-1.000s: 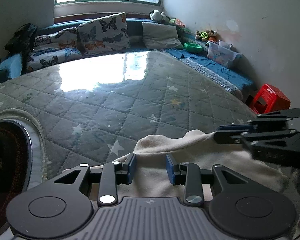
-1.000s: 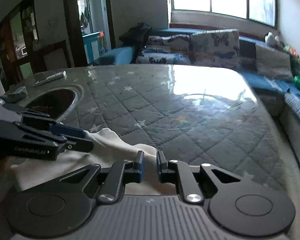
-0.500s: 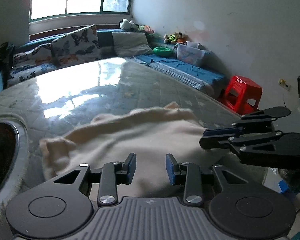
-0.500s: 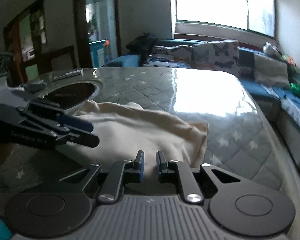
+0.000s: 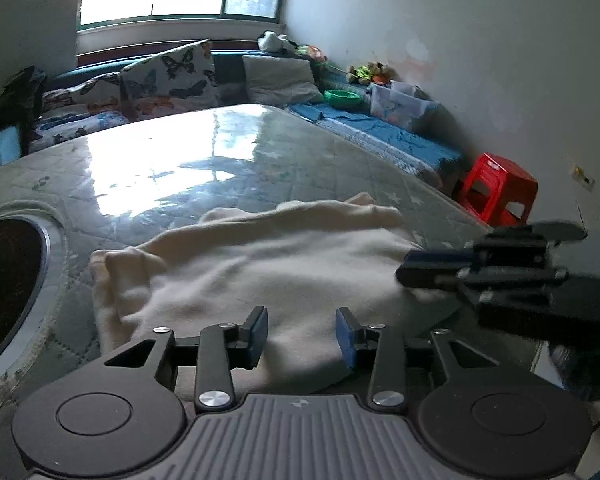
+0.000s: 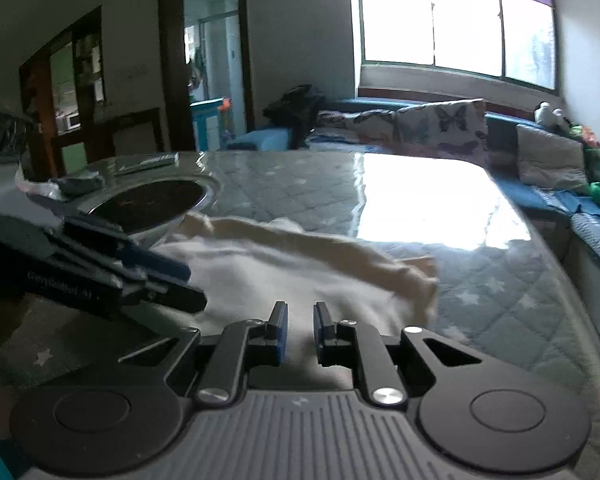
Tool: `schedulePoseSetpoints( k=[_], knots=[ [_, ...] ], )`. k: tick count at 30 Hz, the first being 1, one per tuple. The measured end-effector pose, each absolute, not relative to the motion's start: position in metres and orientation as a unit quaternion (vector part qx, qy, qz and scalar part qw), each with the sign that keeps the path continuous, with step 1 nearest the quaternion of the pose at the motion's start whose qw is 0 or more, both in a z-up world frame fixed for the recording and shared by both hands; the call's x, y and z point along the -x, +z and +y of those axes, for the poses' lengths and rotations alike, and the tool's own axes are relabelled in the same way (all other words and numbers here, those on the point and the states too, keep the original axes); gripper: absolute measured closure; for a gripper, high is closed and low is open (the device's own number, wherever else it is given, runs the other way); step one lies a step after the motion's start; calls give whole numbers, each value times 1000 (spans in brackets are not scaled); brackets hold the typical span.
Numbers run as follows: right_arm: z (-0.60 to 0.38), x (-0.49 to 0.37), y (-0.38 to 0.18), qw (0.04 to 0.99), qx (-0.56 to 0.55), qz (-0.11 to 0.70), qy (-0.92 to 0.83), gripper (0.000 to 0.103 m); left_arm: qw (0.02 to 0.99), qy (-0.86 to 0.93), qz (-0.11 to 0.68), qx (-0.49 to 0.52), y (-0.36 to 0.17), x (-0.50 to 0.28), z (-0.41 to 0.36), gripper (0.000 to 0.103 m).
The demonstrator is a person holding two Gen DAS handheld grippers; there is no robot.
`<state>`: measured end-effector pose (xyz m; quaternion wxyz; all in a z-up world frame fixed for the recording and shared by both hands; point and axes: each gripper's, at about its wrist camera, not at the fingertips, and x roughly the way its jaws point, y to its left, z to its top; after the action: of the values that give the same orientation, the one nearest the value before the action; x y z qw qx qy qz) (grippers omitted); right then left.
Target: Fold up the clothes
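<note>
Cream garment [image 5: 268, 264] lies on the glossy quilted table [image 5: 204, 168]; both grippers' jaws gape, empty.

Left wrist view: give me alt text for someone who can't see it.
A cream fleece garment lies rumpled on a quilted, star-patterned table cover. The open left gripper hovers over its near edge, with the right gripper at its right edge. Beyond stands a red plastic stool.
</note>
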<state>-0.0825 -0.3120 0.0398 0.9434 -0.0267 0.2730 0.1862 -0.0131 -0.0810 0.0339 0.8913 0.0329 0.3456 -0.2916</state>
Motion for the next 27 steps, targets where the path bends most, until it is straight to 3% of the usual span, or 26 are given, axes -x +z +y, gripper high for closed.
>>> schedulePoseSetpoints(
  k=[12, 27],
  knots=[
    [-310, 70, 33, 935, 50, 292, 193, 84, 901, -243, 360, 24, 27, -3, -42, 58],
    [-340, 23, 35, 939, 20, 312, 146, 83, 901, -219, 371, 51, 28, -43, -27, 53]
  ],
)
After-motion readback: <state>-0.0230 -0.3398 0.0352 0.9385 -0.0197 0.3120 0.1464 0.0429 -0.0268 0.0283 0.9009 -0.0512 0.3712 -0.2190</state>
